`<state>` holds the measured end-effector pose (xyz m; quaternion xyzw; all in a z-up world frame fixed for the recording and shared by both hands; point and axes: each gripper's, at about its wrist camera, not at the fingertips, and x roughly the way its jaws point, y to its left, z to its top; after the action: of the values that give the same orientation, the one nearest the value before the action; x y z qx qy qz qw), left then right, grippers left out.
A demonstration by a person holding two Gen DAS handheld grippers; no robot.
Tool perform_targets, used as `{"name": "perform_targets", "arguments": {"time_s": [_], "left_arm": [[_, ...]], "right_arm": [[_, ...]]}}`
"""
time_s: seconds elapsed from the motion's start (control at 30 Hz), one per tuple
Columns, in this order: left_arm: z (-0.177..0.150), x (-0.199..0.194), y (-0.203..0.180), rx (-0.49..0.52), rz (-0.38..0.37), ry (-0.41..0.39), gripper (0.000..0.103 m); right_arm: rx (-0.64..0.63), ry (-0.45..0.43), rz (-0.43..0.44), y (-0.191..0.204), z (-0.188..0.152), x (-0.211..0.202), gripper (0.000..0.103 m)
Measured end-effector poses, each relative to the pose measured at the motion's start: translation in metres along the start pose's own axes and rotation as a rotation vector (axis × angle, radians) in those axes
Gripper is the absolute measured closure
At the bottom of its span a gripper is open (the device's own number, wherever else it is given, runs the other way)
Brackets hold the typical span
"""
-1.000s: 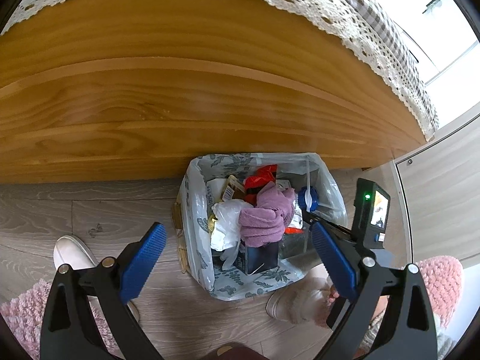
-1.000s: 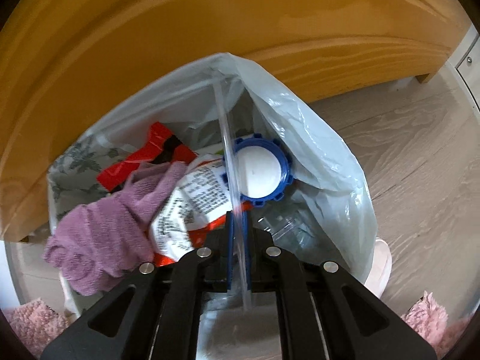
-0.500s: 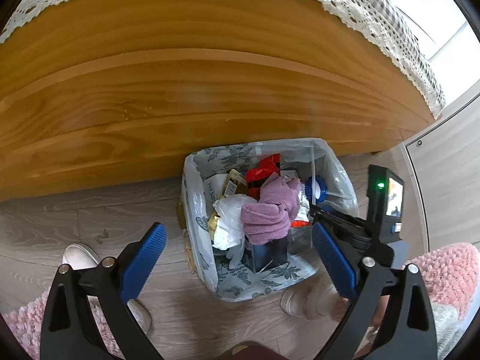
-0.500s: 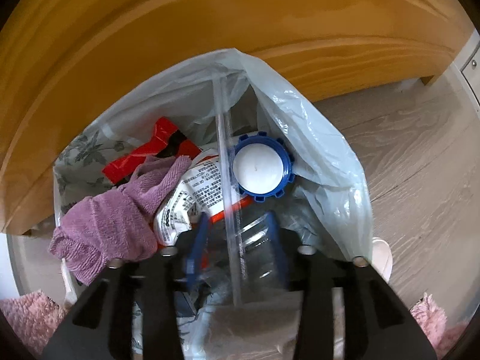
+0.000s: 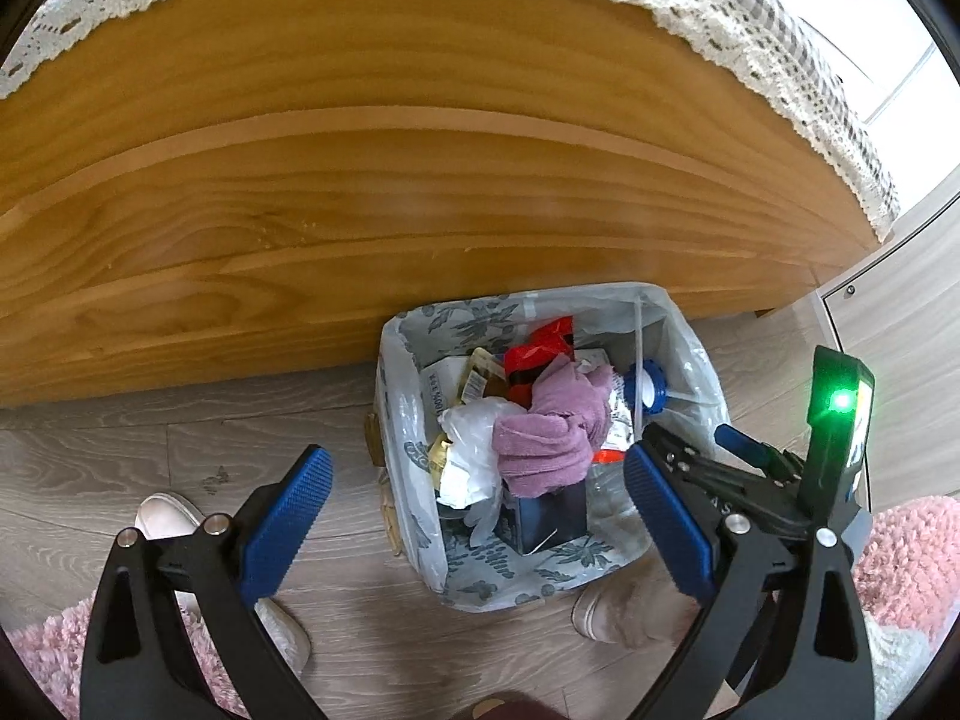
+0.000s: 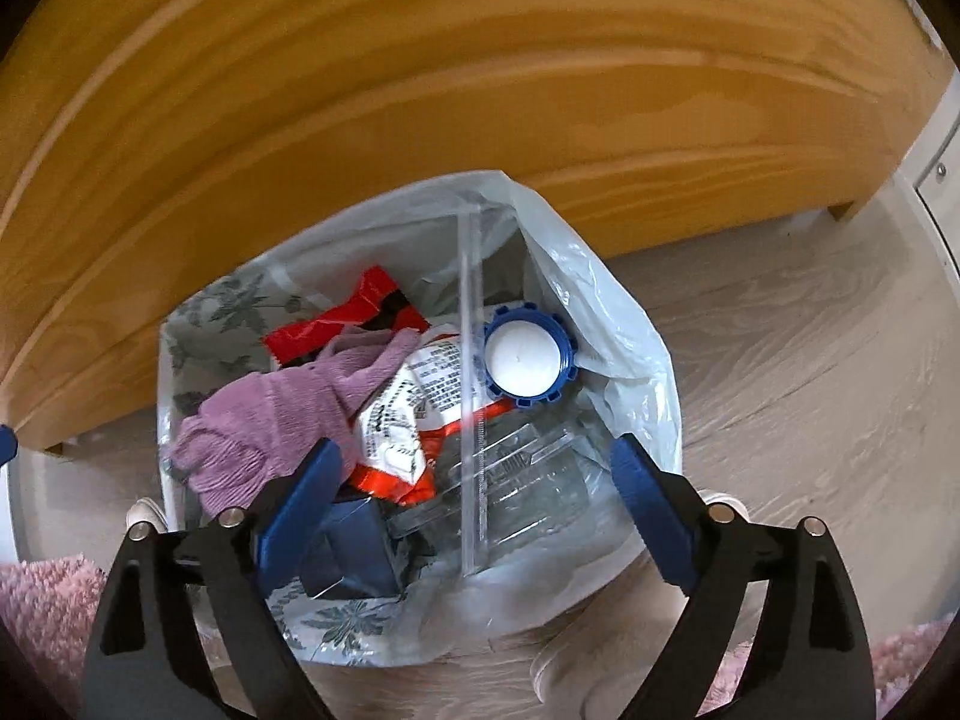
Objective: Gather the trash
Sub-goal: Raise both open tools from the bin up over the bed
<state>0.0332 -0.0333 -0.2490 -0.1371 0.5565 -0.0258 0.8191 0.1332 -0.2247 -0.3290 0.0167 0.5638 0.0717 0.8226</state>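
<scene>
My right gripper (image 6: 474, 480) has just let go. A second ago its fingers were pinched shut on the long clear plastic strip (image 6: 471, 396); since then they have been opening, and now the blue pads stand wide on either side of it, touching nothing. The strip stays where I dropped it, standing tilted in the white plastic-lined trash bin with the grey leaf print (image 6: 636, 360), its upper end leaning toward the far corner of the liner and its lower end down among the clear crumpled packaging (image 6: 528, 480). Just beside it lies the round blue-rimmed lid with the white centre (image 6: 528, 357), and to the left sit the red-and-white printed wrapper (image 6: 414, 414), the mauve knitted cloth (image 6: 270, 414) and the red foil packet (image 6: 354, 318).

My left gripper (image 5: 474, 510) hangs above the near edge of the same bin (image 5: 396, 360), fingers spread wide and empty, and has hardly shifted. The bin sits on the grey wood-look floor (image 5: 150, 438), against the wooden bed frame (image 5: 420, 180).

I judge this piece delivered: it is inside the liner and free of my pads. Both grippers are free for the next item, though no loose trash shows on the floor in either view. The strip pokes up high, so it could catch the liner later.
</scene>
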Motion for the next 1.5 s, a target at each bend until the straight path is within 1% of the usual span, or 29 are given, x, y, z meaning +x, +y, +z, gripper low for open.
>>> {"name": "perform_targets", "arguments": {"time_s": [0.03, 0.07, 0.37, 0.5, 0.63, 0.73, 0.8, 0.9, 1.0, 1.13, 1.23, 1.5], "left_arm": [[0.000, -0.002, -0.001, 0.001, 0.000, -0.004, 0.008], [0.000, -0.004, -0.001, 0.003, -0.001, -0.010, 0.008], [0.000, -0.024, -0.005, -0.007, -0.037, -0.048, 0.008], [-0.001, -0.032, -0.004, -0.019, -0.058, -0.066, 0.008], [0.000, -0.041, -0.003, -0.020, -0.056, -0.100, 0.008], [0.001, -0.049, -0.002, -0.026, -0.057, -0.128, 0.008], [0.002, -0.056, -0.003, -0.024, -0.053, -0.150, 0.008], [0.002, -0.069, -0.005, -0.019, -0.047, -0.189, 0.008], [0.002, -0.084, -0.005, -0.012, -0.049, -0.237, 0.008], [0.002, -0.106, -0.006, 0.004, -0.040, -0.300, 0.008], [0.001, -0.126, -0.007, 0.017, -0.033, -0.367, 0.008], [0.002, -0.165, -0.013, 0.044, -0.037, -0.448, 0.008]], "right_arm": [[-0.002, -0.005, 0.007, 0.001, -0.001, -0.002, 0.009], [-0.003, -0.011, 0.011, 0.000, -0.001, -0.004, 0.008], [-0.042, -0.077, -0.025, 0.006, -0.009, -0.030, 0.008], [-0.068, -0.146, -0.044, 0.005, -0.012, -0.045, 0.008], [-0.061, -0.193, -0.037, 0.004, -0.010, -0.064, 0.008], [-0.043, -0.275, -0.033, 0.000, -0.008, -0.083, 0.008], [-0.037, -0.354, -0.040, -0.003, -0.006, -0.100, 0.008], [-0.055, -0.445, -0.086, -0.002, -0.003, -0.122, 0.008], [-0.061, -0.530, -0.072, -0.005, 0.000, -0.144, 0.008], [-0.084, -0.596, -0.032, -0.006, 0.001, -0.169, 0.008], [-0.109, -0.646, -0.015, -0.002, -0.001, -0.189, 0.008], [-0.135, -0.786, 0.037, -0.001, -0.010, -0.241, 0.008]]}}
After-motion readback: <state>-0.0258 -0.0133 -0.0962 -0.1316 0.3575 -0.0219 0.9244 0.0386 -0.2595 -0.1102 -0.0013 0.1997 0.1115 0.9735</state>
